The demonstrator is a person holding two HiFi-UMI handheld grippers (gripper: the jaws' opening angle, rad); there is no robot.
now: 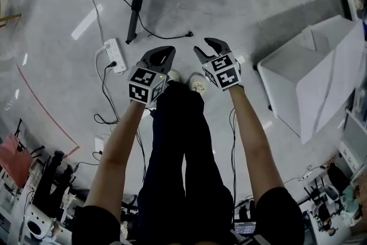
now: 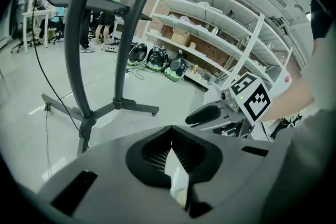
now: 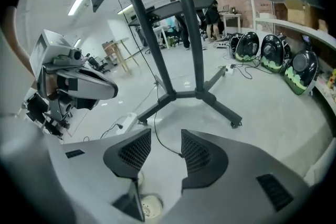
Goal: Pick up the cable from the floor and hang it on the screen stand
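Note:
The black cable (image 1: pixel 163 35) lies on the grey floor, curving from the screen stand's leg (image 1: pixel 136 6) to its plug end just ahead of both grippers. My left gripper (image 1: pixel 162 54) is held above the floor with its jaws shut and nothing between them (image 2: pixel 170 131). Beside it my right gripper (image 1: pixel 207 47) stands open and empty. In the right gripper view the cable (image 3: pixel 156 135) shows on the floor through the gap between the right gripper's jaws (image 3: pixel 165 148), well below them. The black screen stand (image 3: pixel 197 93) rises in front, and it also shows in the left gripper view (image 2: pixel 86 113).
A white power strip (image 1: pixel 116 54) with plugged cords lies on the floor to the left. A large white open box (image 1: pixel 309 80) stands at the right. My feet in pale shoes (image 1: pixel 198 84) are under the grippers. Shelving (image 2: pixel 210 34) lines the far wall.

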